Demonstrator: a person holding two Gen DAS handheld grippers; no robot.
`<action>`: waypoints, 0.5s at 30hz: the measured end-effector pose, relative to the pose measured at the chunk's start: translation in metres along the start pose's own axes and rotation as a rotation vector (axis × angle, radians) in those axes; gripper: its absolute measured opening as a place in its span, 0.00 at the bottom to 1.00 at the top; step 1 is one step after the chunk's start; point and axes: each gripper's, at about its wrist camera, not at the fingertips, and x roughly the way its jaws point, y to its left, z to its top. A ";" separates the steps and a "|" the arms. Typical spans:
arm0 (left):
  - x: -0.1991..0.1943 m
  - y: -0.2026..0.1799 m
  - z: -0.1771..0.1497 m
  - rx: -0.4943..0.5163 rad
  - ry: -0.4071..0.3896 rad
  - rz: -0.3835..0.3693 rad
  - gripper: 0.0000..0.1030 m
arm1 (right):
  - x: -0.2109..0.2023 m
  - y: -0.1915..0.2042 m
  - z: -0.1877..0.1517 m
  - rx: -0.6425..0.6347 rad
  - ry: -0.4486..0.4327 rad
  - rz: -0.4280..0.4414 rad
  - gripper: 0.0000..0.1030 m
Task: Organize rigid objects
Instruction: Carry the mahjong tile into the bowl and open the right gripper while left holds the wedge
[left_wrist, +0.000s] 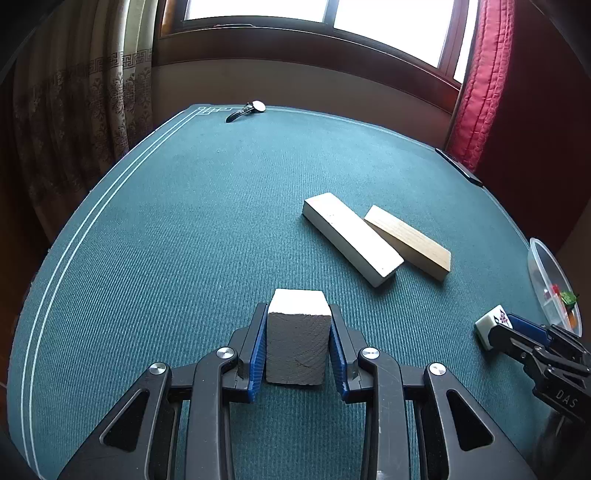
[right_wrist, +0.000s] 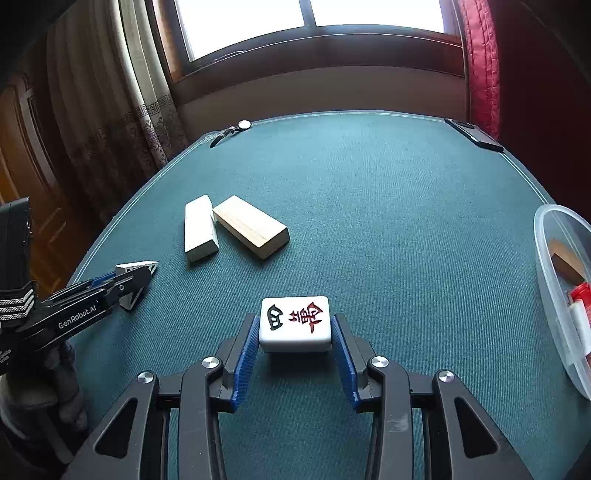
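My left gripper (left_wrist: 298, 317) is shut on a pale wooden block (left_wrist: 298, 332), held end-on between the blue pads above the green table. In the right wrist view the same gripper (right_wrist: 138, 271) enters from the left with that block (right_wrist: 133, 267). My right gripper (right_wrist: 294, 325) is shut on a white mahjong tile (right_wrist: 294, 323) with red and black characters; in the left wrist view this gripper (left_wrist: 496, 325) and the tile (left_wrist: 493, 321) show at the right. A white block (left_wrist: 351, 238) and a tan block (left_wrist: 408, 242) lie side by side on the felt.
A clear plastic tub (right_wrist: 554, 280) with red and wooden pieces stands at the table's right edge. A wristwatch (left_wrist: 245, 109) lies at the far left corner and a dark phone (right_wrist: 474, 134) at the far right edge. Curtains and a window are behind the table (left_wrist: 184, 221).
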 end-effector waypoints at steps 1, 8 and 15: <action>-0.001 -0.001 -0.001 0.002 0.001 0.001 0.30 | -0.001 -0.001 -0.001 0.001 -0.002 -0.003 0.41; -0.002 -0.006 -0.007 0.009 -0.002 0.015 0.30 | -0.003 -0.008 -0.004 0.021 -0.005 0.000 0.42; -0.002 -0.006 -0.006 0.007 -0.003 0.016 0.31 | 0.000 -0.008 -0.003 0.022 -0.013 -0.012 0.54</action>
